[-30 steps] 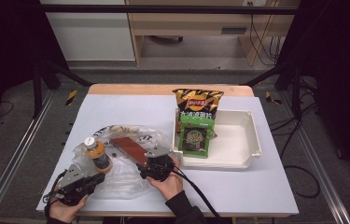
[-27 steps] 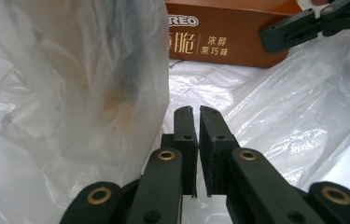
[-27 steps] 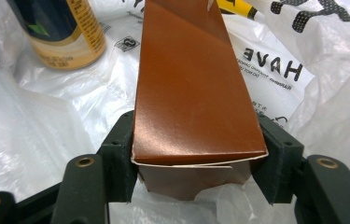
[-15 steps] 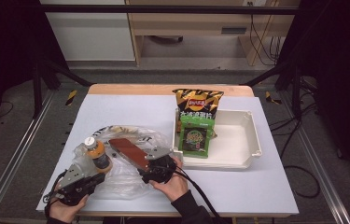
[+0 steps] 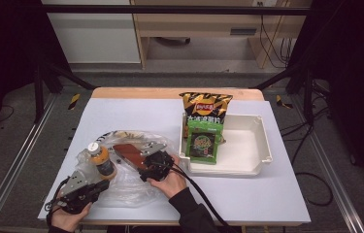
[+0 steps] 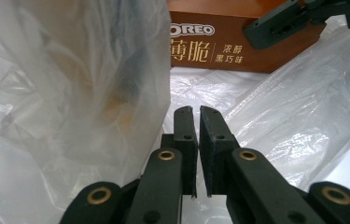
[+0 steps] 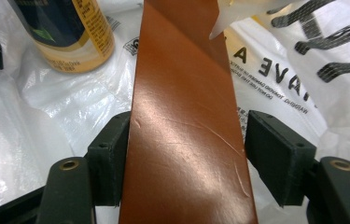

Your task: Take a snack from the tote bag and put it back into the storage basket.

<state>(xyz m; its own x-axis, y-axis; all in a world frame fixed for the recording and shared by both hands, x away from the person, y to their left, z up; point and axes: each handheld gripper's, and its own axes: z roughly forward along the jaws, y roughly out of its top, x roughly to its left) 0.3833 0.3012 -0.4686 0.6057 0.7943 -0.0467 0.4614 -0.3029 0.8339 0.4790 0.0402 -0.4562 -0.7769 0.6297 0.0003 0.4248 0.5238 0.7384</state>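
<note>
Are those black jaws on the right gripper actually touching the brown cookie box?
Cannot tell. In the right gripper view, the brown box lies between the right gripper's jaws; the left jaw meets its edge, while a sliver of bag shows beside the right jaw.

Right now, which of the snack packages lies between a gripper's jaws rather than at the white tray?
The brown Oreo box, lying on the plastic bag between the right gripper jaws. The green packet and yellow chip bag lean at the tray.

Left claw (image 5: pixel 88 187) sits low at the near-left, jaws nearly closed with a thin gap. Right claw (image 5: pixel 156 165) points away, jaws spread apart.
</note>
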